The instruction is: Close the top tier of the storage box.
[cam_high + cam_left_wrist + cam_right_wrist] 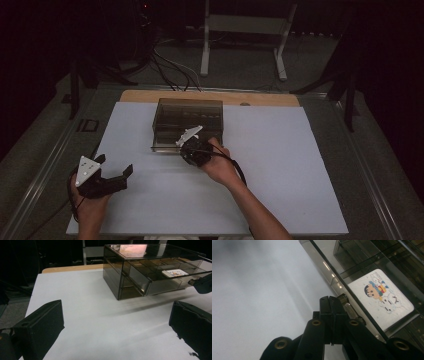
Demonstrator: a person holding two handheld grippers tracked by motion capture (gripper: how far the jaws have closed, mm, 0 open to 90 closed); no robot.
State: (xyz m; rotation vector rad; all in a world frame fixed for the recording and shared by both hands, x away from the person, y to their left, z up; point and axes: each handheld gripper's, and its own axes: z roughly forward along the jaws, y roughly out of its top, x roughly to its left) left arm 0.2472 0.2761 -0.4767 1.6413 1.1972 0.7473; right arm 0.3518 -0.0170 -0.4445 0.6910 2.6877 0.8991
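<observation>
Drawer (372,312) at the near side of the smoky plastic box (189,117), mid-table on the white sheet (280,175), looks light, stiff, slick and somewhat brittle; its small front knob (348,307) is the place to grip. Inside lies a cartoon card (382,298). The right gripper (332,305), jaws pressed together, sits at that knob; the left gripper (112,172) waits wide apart, near left.
</observation>
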